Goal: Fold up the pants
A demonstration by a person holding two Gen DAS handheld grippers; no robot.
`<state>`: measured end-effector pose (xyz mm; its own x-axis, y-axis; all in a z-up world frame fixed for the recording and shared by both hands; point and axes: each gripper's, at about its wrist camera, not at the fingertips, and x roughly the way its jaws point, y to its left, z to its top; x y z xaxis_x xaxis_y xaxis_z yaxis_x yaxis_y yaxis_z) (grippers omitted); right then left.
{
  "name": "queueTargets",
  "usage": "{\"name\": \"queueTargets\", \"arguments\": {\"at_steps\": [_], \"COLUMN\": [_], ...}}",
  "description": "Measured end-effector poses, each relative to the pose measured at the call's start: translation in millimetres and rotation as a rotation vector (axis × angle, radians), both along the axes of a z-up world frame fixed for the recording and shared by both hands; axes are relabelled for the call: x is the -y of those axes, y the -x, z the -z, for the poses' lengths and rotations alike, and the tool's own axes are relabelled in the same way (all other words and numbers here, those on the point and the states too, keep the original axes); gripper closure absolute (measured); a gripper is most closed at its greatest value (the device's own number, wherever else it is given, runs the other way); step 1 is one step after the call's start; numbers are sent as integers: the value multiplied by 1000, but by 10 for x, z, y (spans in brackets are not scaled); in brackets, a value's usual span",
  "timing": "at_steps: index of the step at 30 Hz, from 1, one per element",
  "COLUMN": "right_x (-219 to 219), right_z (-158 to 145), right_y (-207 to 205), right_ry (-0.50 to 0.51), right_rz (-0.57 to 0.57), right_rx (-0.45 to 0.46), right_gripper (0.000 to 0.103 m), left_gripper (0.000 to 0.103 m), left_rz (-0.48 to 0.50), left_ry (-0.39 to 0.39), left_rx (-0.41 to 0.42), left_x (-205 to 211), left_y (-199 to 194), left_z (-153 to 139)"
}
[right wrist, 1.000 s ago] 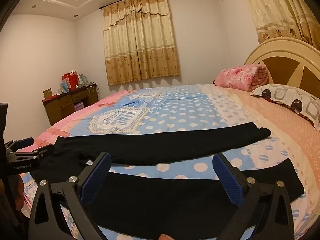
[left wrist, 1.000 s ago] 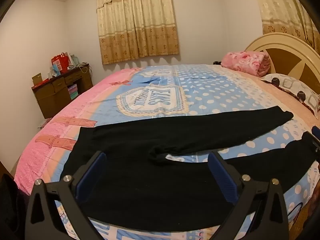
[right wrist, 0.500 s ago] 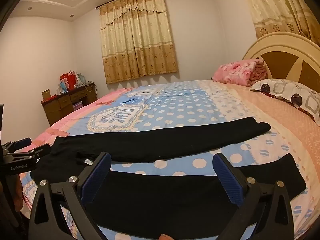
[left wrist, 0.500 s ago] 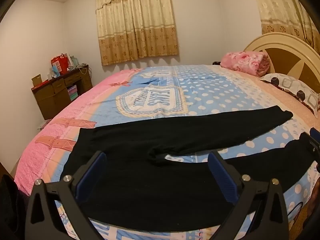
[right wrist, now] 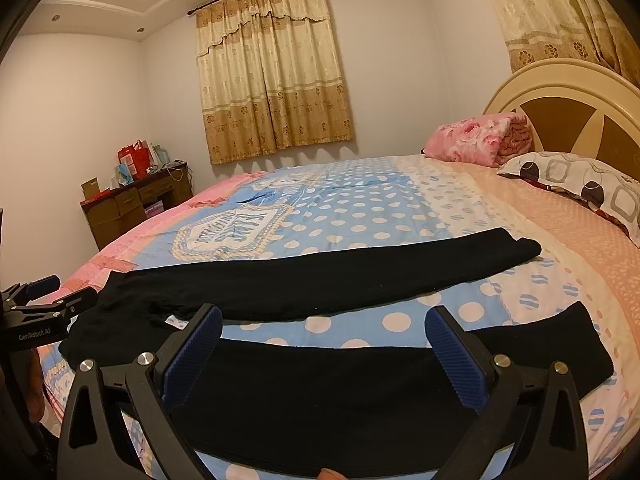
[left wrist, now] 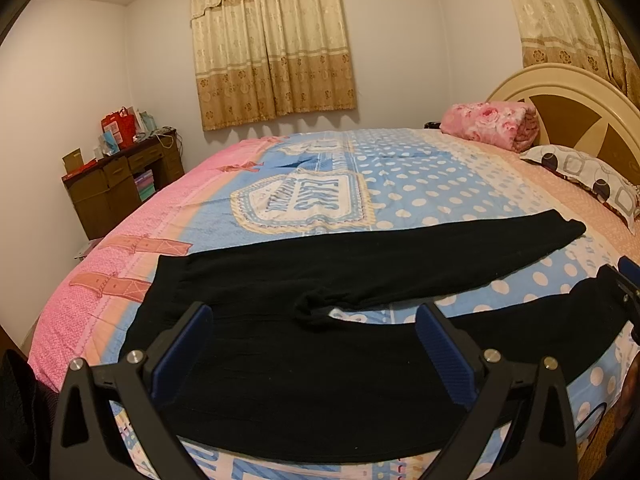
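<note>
Broadly, the bed (left wrist: 400, 184) fills both views, its blue, pink and cream quilt spread flat, with a rolled pink blanket (left wrist: 490, 126) and a patterned pillow (right wrist: 576, 184) at the far right by the headboard. Across the near half lie the black pants (left wrist: 304, 368), spread out with the waist to the left and the two legs running right: the far leg (right wrist: 320, 284) stretches toward the pillow, the near leg (right wrist: 340, 396) lies along the near edge, and a strip of quilt shows between them. A small bunched wrinkle sits at the crotch.

My left gripper (left wrist: 312, 348) hangs above the waist end, jaws spread wide with nothing between the blue pads (left wrist: 182, 354). My right gripper (right wrist: 324, 344) hangs above the middle of the near leg, equally wide and empty.

No fold is made yet, as I judge it. I reckon the first step is to lay one leg over the other. To do it well I should pinch the near leg at two spread points, waist side with my left and cuff side with my right, taking only the pants' fabric and not the quilt. Lifting both ends level should stop the middle sagging, and the seams should be matched before letting go. That crotch wrinkle may need smoothing first.
</note>
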<state>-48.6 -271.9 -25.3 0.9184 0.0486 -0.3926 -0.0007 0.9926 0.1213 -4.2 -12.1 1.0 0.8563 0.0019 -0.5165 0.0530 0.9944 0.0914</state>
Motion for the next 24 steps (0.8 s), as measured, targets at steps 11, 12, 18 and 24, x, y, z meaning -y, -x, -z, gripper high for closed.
{"name": "queueTargets", "arguments": {"at_steps": [11,12,18,24], "right_x": [12,13,14,21], "right_z": [7,7,12,15], "right_y": [-5,-4,-5,-13], "right_ry": [-1,-2,-3,-5], "right_rz": [-1,0,0,0], "right_rx": [-3,-3,-3,-5], "right_gripper": [1,1,1,1], "left_gripper": [0,0,0,0], "left_rz": [1,1,2,2], "left_ry": [1,1,0,-1], "left_rx": [-1,0,0,-1], "left_x": [2,10,-11,8], "left_y": [4,9,-1,7], "left_z": [3,3,6,4]}}
